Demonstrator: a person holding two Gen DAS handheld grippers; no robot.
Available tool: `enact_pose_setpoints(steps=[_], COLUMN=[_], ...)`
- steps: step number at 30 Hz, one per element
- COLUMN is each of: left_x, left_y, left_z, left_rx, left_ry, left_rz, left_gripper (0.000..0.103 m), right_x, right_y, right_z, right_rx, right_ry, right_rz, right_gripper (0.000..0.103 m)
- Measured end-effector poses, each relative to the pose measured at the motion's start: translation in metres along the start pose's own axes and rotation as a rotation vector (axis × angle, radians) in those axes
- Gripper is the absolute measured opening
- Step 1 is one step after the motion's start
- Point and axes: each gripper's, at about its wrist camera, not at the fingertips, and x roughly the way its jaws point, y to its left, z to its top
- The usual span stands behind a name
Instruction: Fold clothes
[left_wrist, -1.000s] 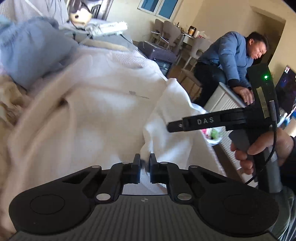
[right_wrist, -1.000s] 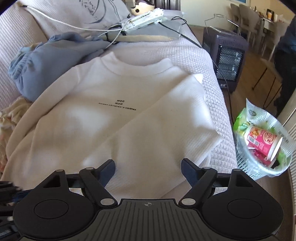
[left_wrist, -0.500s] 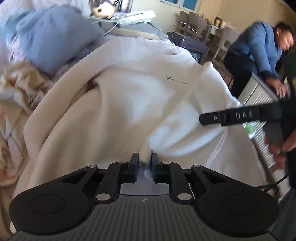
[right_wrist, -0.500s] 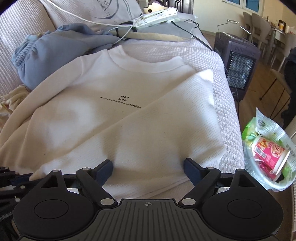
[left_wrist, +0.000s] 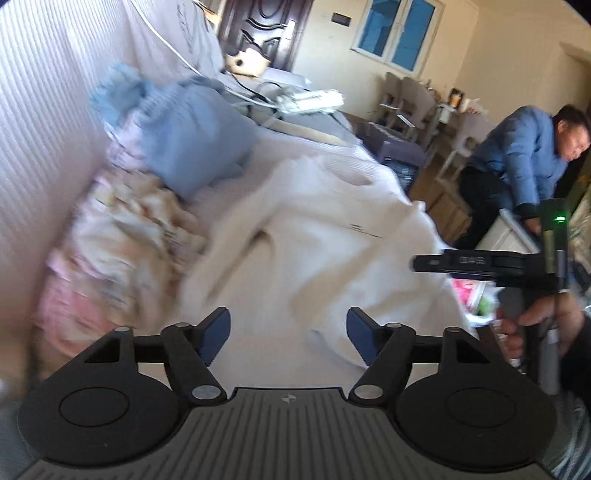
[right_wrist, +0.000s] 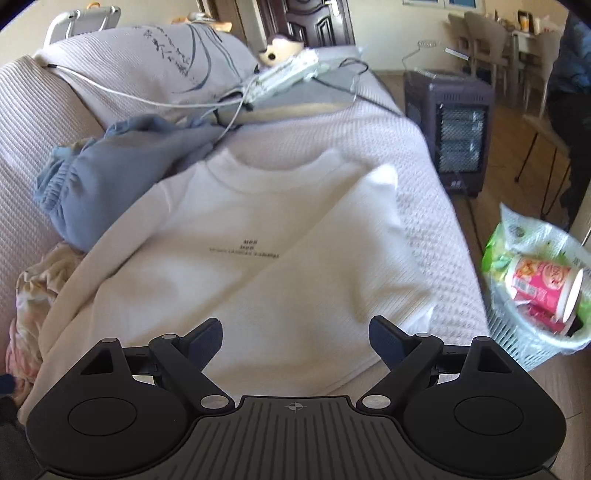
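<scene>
The left gripper (left_wrist: 289, 332) has just been opening and now stands wide with nothing between its pads, while the right gripper (right_wrist: 296, 338) hangs wide and empty over the near hem of the white sweatshirt (right_wrist: 236, 254), which lies chest-up on the sofa cover (right_wrist: 424, 206) with one side folded across. Freed cloth may slide back and undo that fold. Farther off, the blue garment (right_wrist: 122, 173) touches its shoulder and could get dragged in.
</scene>
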Motion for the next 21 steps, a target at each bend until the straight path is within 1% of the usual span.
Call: enact_pose_setpoints(steps=[1,3,4,6,11,15,18,21], left_x=[-0.003,-0.008,-0.009,-0.011,-0.015,-0.020,-0.019,-0.017], left_y=[0.002,0.008,0.010,0.013,0.005,0.001,0.003,0.007], left_z=[0.002,0.006,0.008,0.008,0.007,0.009,0.009,0.009], left_rx=[-0.009,-0.057,-0.094,-0.133,-0.121,-0.134,-0.154,-0.180], left_ry=[-0.007,-0.017,-0.017,-0.020,-0.014,-0.045,-0.071,-0.083], left_rz=[0.019,0.027,0.018,0.003,0.027,0.021,0.054,0.090], left_gripper=[0.072,0.074,0.075,0.076,0.080,0.084,0.087,0.087], right_x=[0.000,0.000,0.001,0.001,0.005,0.008,0.011,0.008], right_y=[0.000,0.001,0.001,0.002,0.006,0.010,0.016,0.027], right_z=[0.000,-0.001,-0.001,-0.002,-0.009,-0.012,-0.015,-0.017], right_rx=[-0.001,-0.003,-0.004,-0.008,-0.045,-0.059,-0.096,-0.129], right_ry=[0.006,0.017,0.022,0.033,0.061,0.076,0.092,0.092], right_rz=[0.002,0.007,0.010,0.014,0.011,0.002,-0.016,-0.007], right_gripper=[0.089,0.089,0.089,0.089,0.089,0.089,0.089,0.089])
